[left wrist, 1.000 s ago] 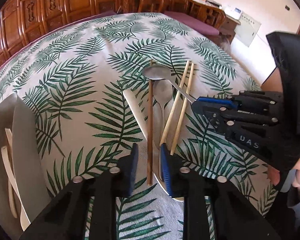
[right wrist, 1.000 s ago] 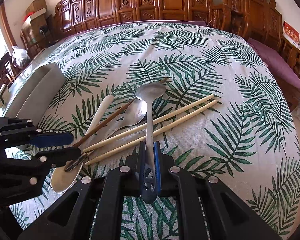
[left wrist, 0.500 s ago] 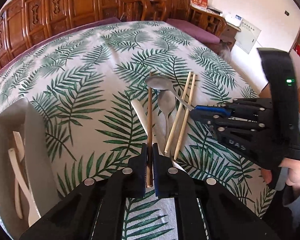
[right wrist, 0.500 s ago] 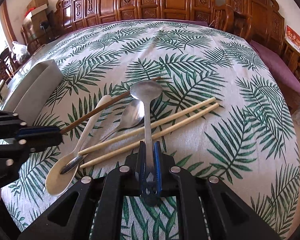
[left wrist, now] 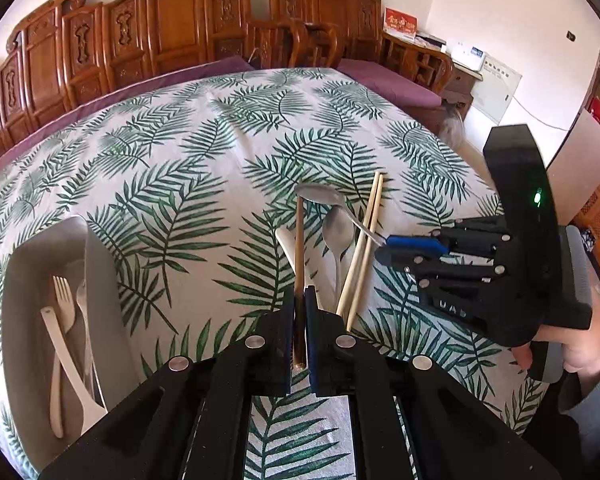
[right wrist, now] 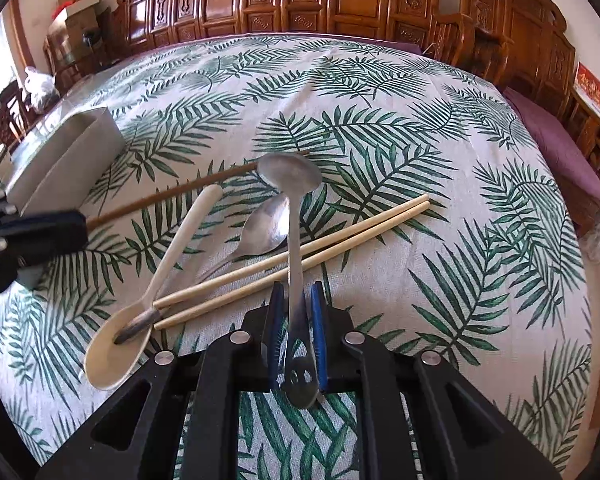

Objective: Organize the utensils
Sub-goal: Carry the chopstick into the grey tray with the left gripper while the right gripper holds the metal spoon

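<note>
My left gripper (left wrist: 299, 304) is shut on a dark brown chopstick (left wrist: 299, 248), lifted off the cloth; it also shows in the right wrist view (right wrist: 172, 196). My right gripper (right wrist: 296, 300) is shut on the handle of a steel spoon (right wrist: 290, 184), raised above the pile; that spoon shows in the left wrist view (left wrist: 320, 196). On the cloth lie a second steel spoon (right wrist: 264, 224), a cream plastic spoon (right wrist: 148, 300) and a pair of light wooden chopsticks (right wrist: 300, 252).
A grey organizer tray (left wrist: 32, 264) sits at the table's left, holding white forks (left wrist: 62, 320); it shows in the right wrist view (right wrist: 60, 160). The leaf-print tablecloth (right wrist: 420, 140) covers the table. Carved wooden chairs (left wrist: 180, 20) line the far side.
My left gripper closed on the brown chopstick and lifted it. My right gripper, shut on the steel spoon throughout, raised it a little.
</note>
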`<state>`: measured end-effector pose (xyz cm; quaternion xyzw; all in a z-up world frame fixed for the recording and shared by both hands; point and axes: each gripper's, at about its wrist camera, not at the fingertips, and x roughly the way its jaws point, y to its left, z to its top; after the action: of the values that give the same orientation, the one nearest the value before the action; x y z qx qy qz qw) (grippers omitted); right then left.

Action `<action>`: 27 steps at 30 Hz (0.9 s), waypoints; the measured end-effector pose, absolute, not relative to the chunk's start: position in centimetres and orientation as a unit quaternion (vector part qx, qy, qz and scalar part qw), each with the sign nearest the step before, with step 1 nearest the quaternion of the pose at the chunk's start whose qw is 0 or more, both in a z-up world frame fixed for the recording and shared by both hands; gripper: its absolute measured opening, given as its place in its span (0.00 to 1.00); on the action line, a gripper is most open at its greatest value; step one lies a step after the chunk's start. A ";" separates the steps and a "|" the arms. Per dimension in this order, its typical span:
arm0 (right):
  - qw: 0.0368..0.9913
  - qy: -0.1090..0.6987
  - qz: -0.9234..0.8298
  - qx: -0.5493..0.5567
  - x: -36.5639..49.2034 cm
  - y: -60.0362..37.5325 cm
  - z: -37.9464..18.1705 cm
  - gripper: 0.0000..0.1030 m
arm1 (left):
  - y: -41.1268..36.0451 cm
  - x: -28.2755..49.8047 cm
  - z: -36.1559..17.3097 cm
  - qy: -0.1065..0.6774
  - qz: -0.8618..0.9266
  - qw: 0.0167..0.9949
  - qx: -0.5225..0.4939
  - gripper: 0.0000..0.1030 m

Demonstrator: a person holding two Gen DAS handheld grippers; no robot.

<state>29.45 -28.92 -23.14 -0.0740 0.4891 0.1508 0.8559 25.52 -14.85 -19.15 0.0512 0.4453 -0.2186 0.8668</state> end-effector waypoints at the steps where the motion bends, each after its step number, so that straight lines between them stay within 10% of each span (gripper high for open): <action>1: 0.856 0.487 0.149 -0.084 29.4 -28.6 -23.2 0.17 | -14.8 25.5 -19.1 0.444 -0.219 0.867 0.051 0.04; 27: 0.878 0.458 0.142 -0.014 28.9 -29.2 -20.3 0.08 | -9.9 23.7 -15.5 0.411 -0.184 0.892 0.038 0.04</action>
<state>28.89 -29.24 -20.34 -0.0136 0.4576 0.1417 0.8777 23.70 -9.88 -15.50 0.0383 0.4106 -0.1844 0.8921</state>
